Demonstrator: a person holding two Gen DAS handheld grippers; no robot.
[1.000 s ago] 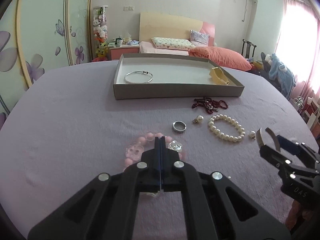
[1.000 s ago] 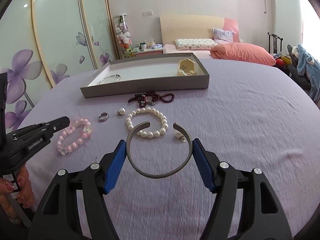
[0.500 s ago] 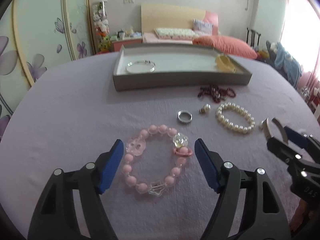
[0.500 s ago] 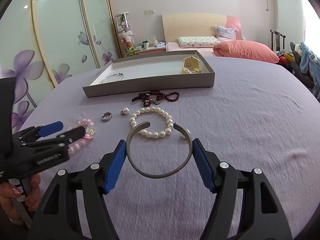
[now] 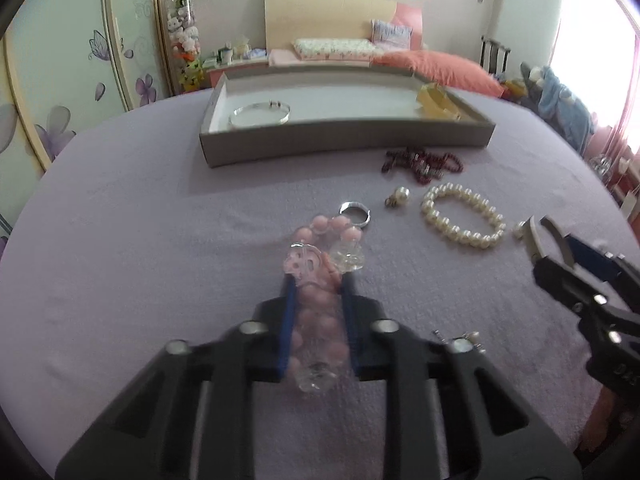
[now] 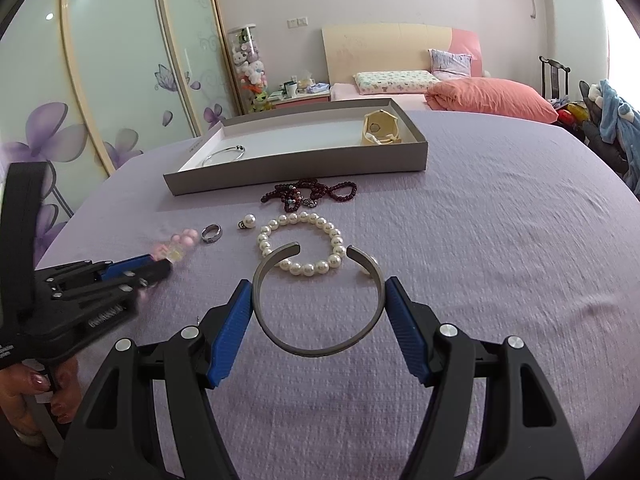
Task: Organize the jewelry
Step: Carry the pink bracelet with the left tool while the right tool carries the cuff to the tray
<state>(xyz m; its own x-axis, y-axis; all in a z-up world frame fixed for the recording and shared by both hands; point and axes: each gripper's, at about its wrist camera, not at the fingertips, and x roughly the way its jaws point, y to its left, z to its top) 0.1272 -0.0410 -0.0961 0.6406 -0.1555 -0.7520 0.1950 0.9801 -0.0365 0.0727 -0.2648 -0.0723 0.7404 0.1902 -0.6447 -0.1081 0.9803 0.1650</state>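
Observation:
My left gripper (image 5: pixel 318 284) is shut on the pink bead bracelet (image 5: pixel 320 248), squeezed into a long loop between its blue pads; it also shows in the right wrist view (image 6: pixel 160 266). My right gripper (image 6: pixel 318 296) is shut on a grey open cuff bangle (image 6: pixel 316 346), held just above the purple cloth. A grey tray (image 5: pixel 344 144) at the back holds a silver bangle (image 5: pixel 260 114) and a cream box (image 5: pixel 434 98). A pearl bracelet (image 5: pixel 462 216), silver ring (image 5: pixel 355 212), pearl charm (image 5: pixel 398 196) and dark red bead string (image 5: pixel 424 162) lie on the cloth.
The round table has a purple cloth (image 6: pixel 500 240). A small earring piece (image 5: pixel 460 338) lies near my left gripper. A bed with pink pillows (image 6: pixel 488 96), a wardrobe with flower panels (image 6: pixel 100 80) and a chair with clothes (image 6: pixel 612 120) stand behind.
My left gripper opened over the pink bead bracelet, then closed on it, squeezing it narrow. My right gripper has held the cuff bangle throughout and moved forward a little.

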